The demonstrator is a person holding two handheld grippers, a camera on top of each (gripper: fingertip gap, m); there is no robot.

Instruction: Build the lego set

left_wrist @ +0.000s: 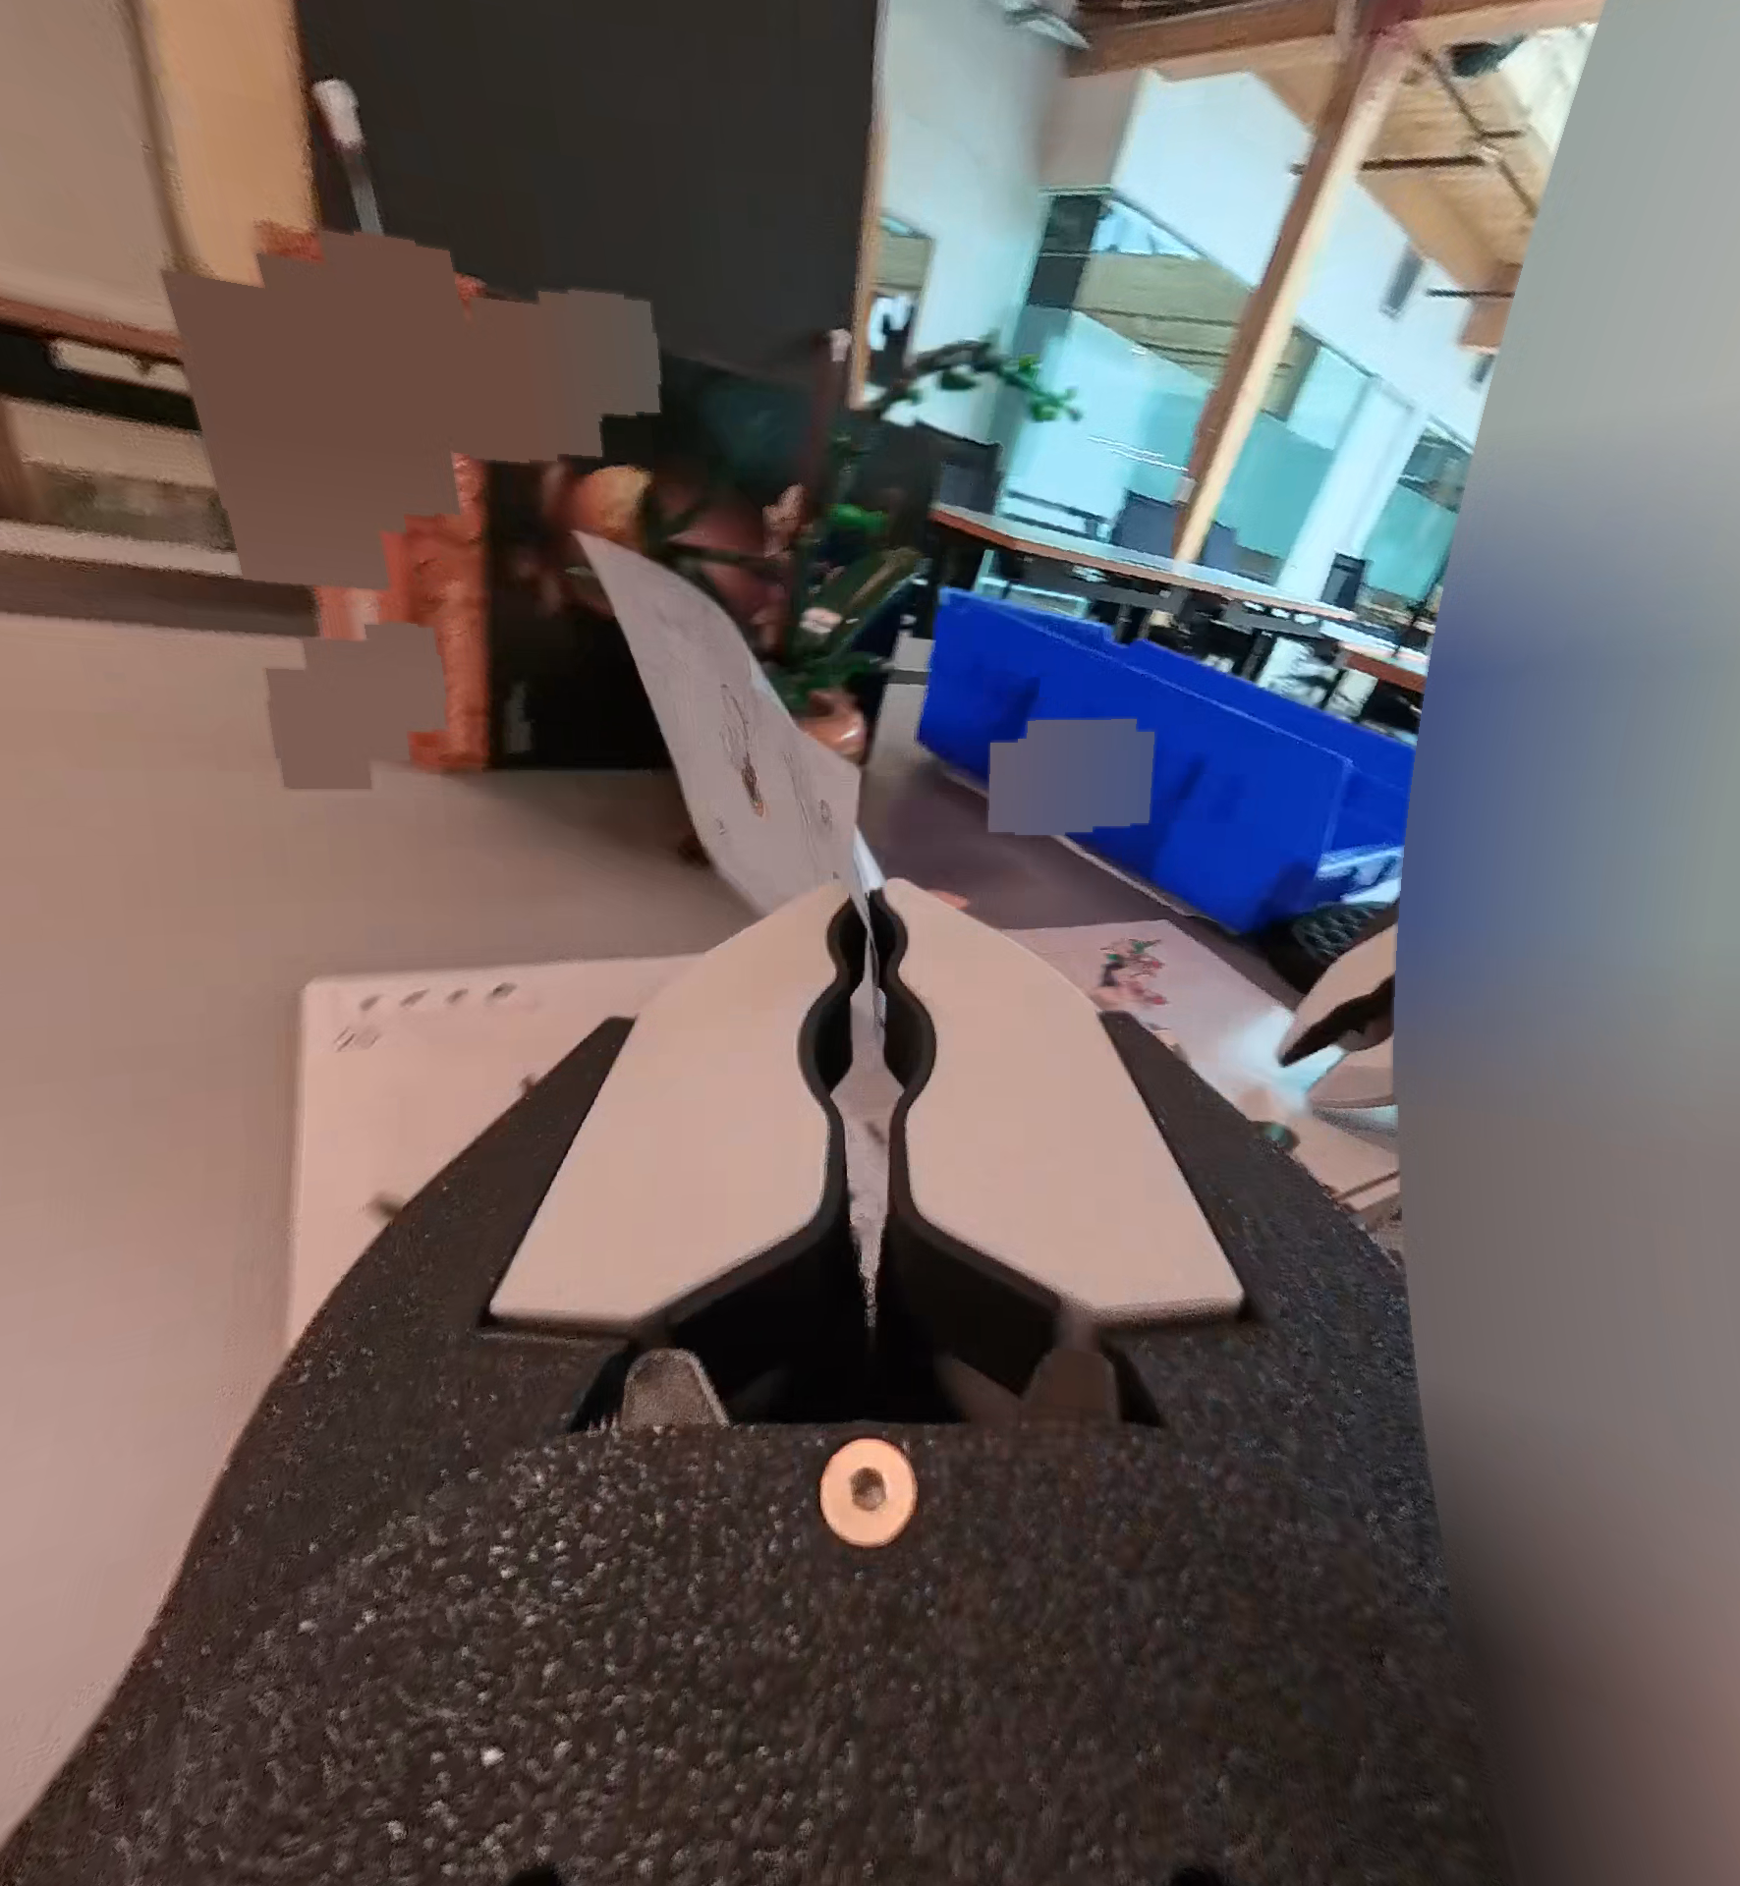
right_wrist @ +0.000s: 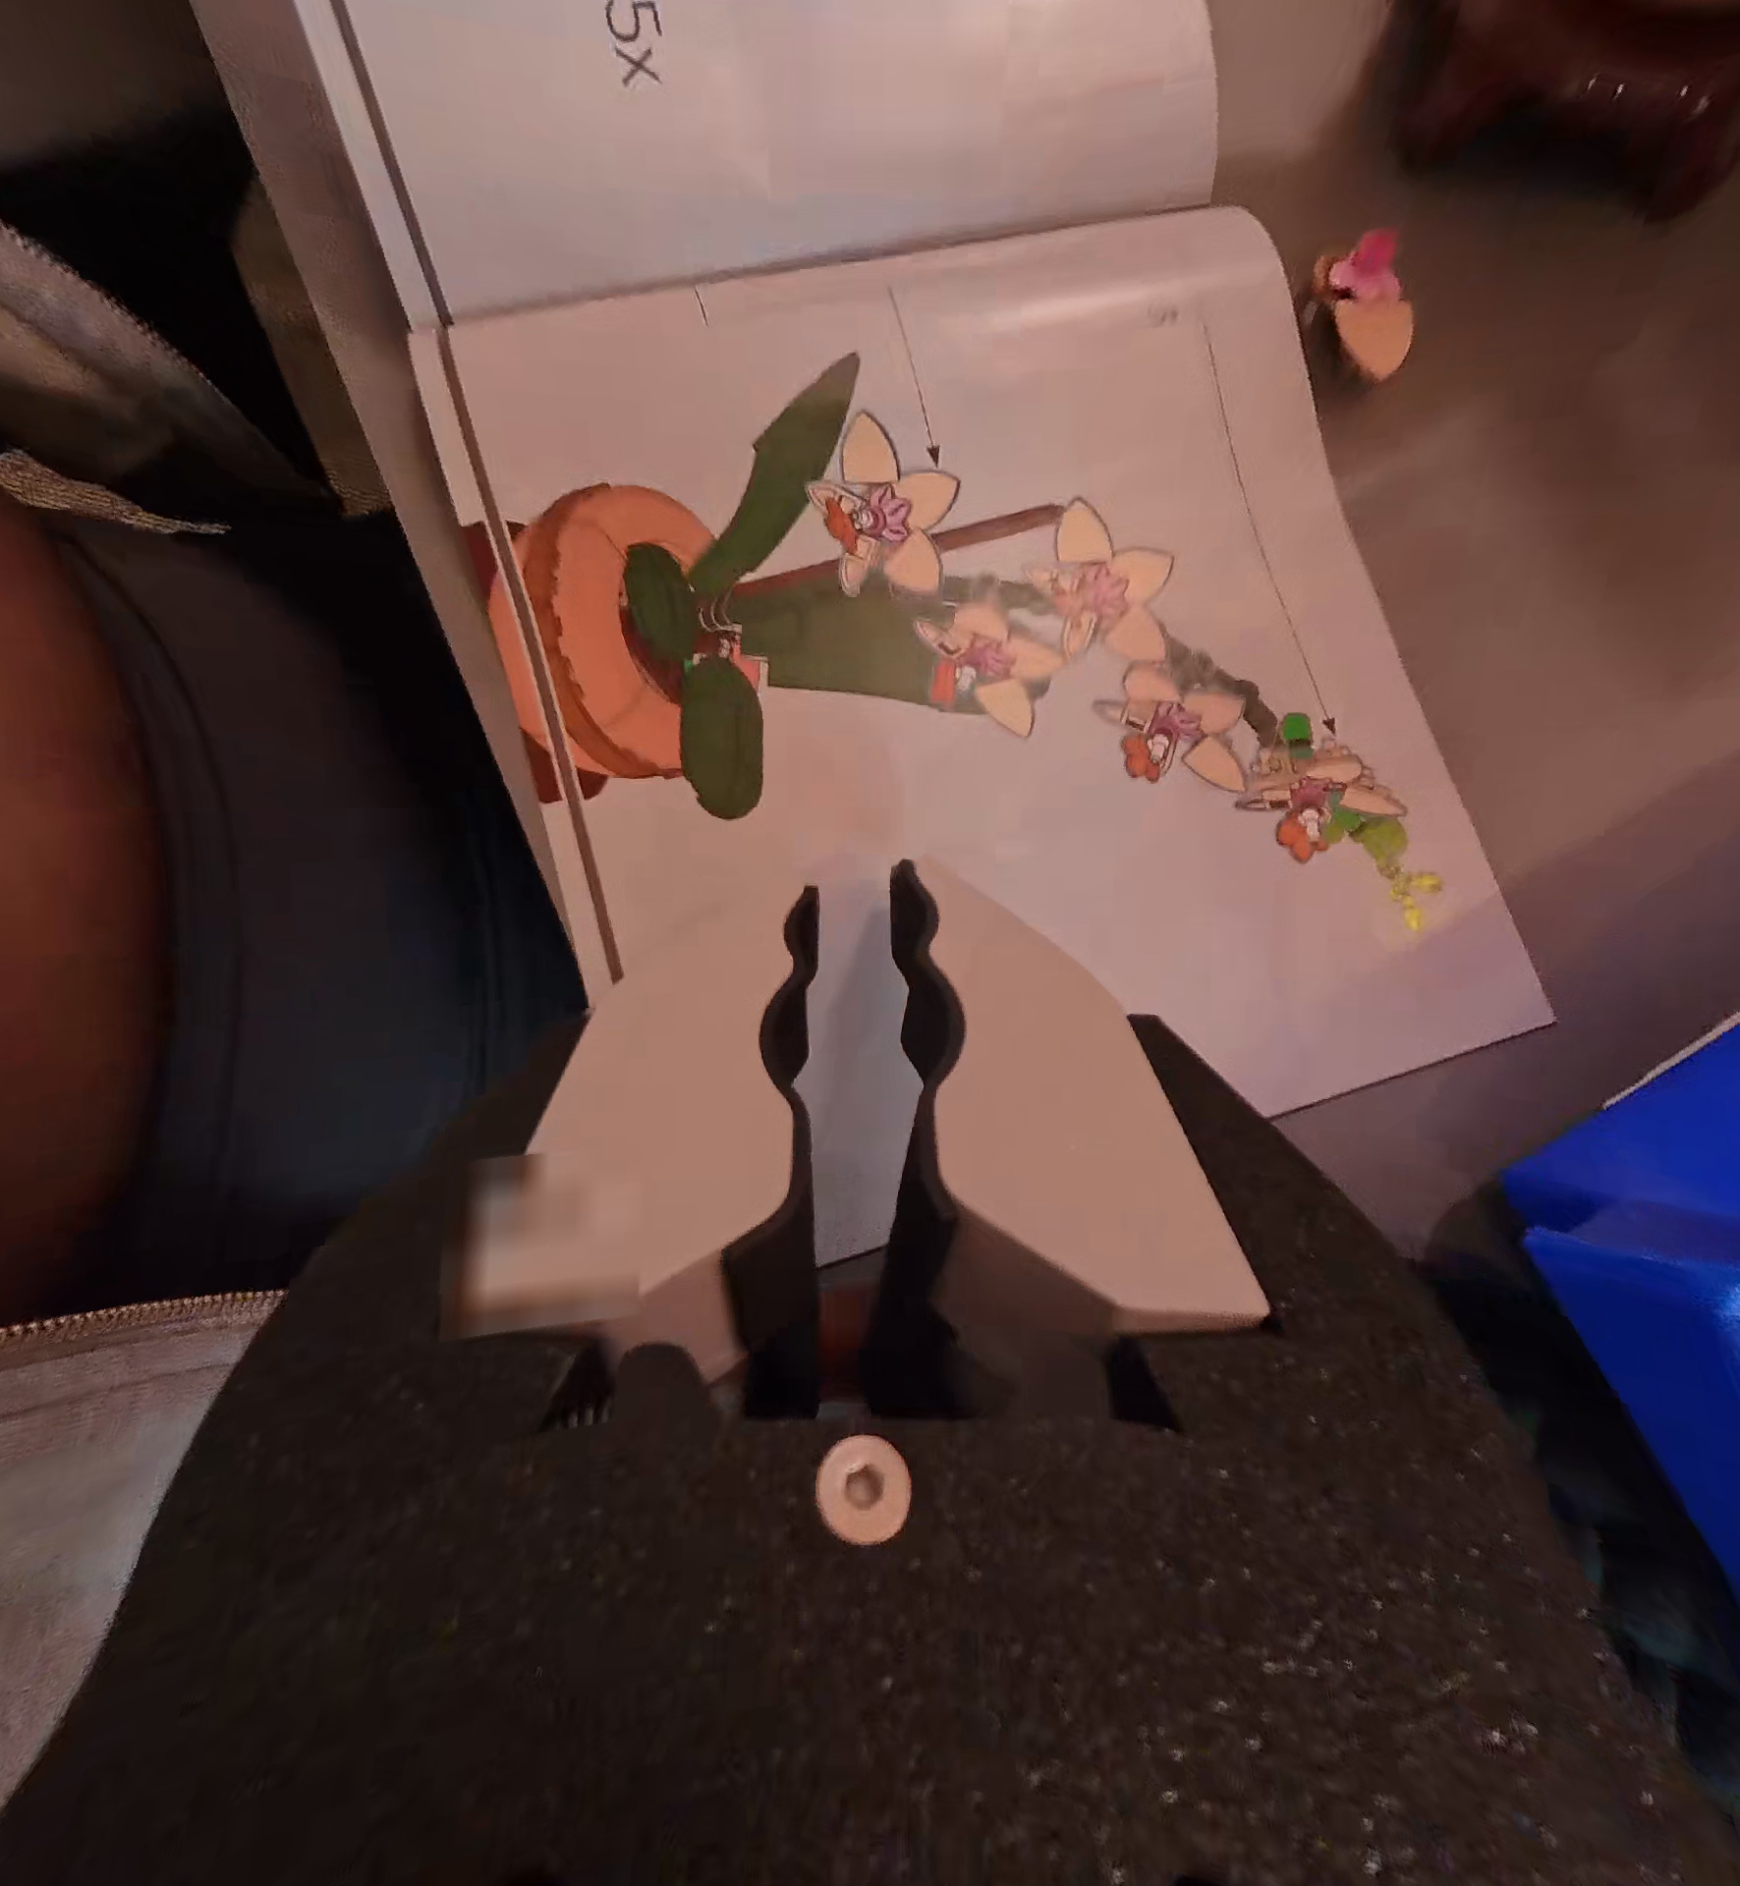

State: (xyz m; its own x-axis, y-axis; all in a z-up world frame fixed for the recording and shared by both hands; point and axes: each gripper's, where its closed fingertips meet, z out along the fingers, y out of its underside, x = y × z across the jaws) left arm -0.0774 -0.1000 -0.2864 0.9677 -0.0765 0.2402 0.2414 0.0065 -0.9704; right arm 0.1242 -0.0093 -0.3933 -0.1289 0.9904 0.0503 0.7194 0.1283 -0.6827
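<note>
Turning a page [left_wrist: 743,735] of the instruction booklet [right_wrist: 1049,898] is judged the current step: left tongs [left_wrist: 867,908] pinched on it, right tongs [right_wrist: 855,888] parted, empty; laying it flat comes next.

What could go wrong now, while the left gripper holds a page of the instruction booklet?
The left gripper is shut on a thin page lifted off the booklet; a quick pull might tear or crease it. The right gripper hangs open over the booklet without pressing it, so the booklet may slide. A small flower piece beside the booklet could be knocked.
</note>
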